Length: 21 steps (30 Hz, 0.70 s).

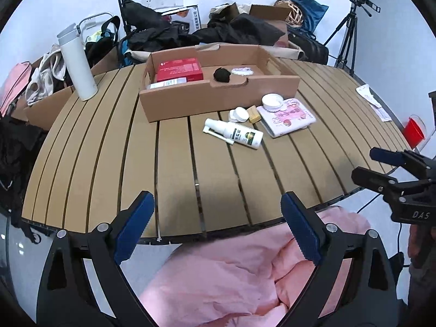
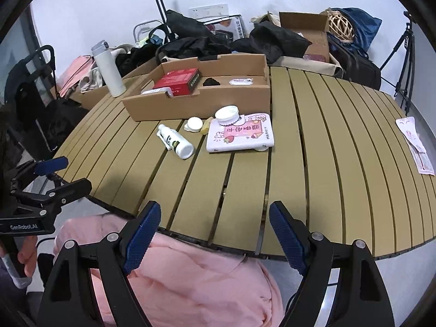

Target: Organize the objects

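- The white spray bottle (image 1: 236,134) (image 2: 175,141) is lying on its side on the slatted table (image 1: 109,147) (image 2: 340,136), just in front of the cardboard box (image 1: 218,92) (image 2: 196,100); its long axis is running diagonally, nozzle end pointing toward the box and the flat base toward the near edge.
- Just beside it, a small white jar (image 1: 237,114) (image 2: 194,124) is touching a yellowish block (image 1: 254,114) (image 2: 206,126).
- A pink-and-white case (image 1: 287,117) (image 2: 239,134) is lying flat, with a round white lid (image 1: 272,100) (image 2: 226,114) sitting on its far corner.
- Inside the box, a red carton (image 1: 179,68) (image 2: 177,81) and a black lump (image 1: 222,74) (image 2: 211,82) are resting.
- A tall white flask (image 1: 77,62) (image 2: 108,68) is standing upright left of the box.
- The left gripper (image 1: 216,226) (image 2: 58,173) is hovering at the near edge, its jaws spread wide and holding nothing.
- The right gripper (image 2: 214,234) (image 1: 366,164) is hanging likewise, jaws wide apart and empty.
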Motion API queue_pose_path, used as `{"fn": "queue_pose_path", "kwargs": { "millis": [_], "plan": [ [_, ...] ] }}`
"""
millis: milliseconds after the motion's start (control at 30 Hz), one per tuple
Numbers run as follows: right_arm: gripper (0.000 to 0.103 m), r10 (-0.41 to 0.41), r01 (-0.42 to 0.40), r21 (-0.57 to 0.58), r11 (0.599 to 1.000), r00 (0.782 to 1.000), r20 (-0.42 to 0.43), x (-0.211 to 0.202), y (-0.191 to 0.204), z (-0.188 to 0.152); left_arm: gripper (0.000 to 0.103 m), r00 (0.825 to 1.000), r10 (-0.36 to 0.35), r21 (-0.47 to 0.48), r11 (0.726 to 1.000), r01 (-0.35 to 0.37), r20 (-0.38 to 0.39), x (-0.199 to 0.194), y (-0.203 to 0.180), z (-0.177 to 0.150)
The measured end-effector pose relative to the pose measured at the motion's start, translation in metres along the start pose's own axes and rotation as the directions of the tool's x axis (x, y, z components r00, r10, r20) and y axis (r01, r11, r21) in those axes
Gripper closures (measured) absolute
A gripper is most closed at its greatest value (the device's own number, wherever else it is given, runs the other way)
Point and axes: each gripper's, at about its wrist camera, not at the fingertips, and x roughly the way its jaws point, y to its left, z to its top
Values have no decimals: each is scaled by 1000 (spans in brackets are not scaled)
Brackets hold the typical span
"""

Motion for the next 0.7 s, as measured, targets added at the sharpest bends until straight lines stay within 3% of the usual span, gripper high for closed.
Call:
{"fn": "queue_pose_path", "kwargs": {
  "millis": [133,300,400,467,533,633,700],
  "plan": [
    [19,-9,9,30,1000,1000,0,1,-6,-2,10,998,-59,-24,998,59,1,7,0,6],
    [19,18,-17,75,997,1000,-17,12,-17,-3,11,988,-149,-117,983,143,-47,59,-10,49],
    [19,17,-16,80,997,1000,-20,14,-20,-4,11,993,-102,-132,987,93,-63,96,-21,73],
    [19,14,-12,79,997,1000,-26,17,-24,-4,12,996,-14,-105,994,5,-89,119,-28,79],
    [19,-1,3,68,998,999,-32,20,-27,-4,14,988,57,-70,995,-68,-144,141,-32,79],
    [19,-29,31,52,998,999,-39,31,-36,0,24,981,55,-71,995,-69,-186,150,-28,68],
    [23,-51,52,36,998,998,-39,43,-41,6,39,981,51,-34,998,-58,-188,142,-24,60]
  ]
}}
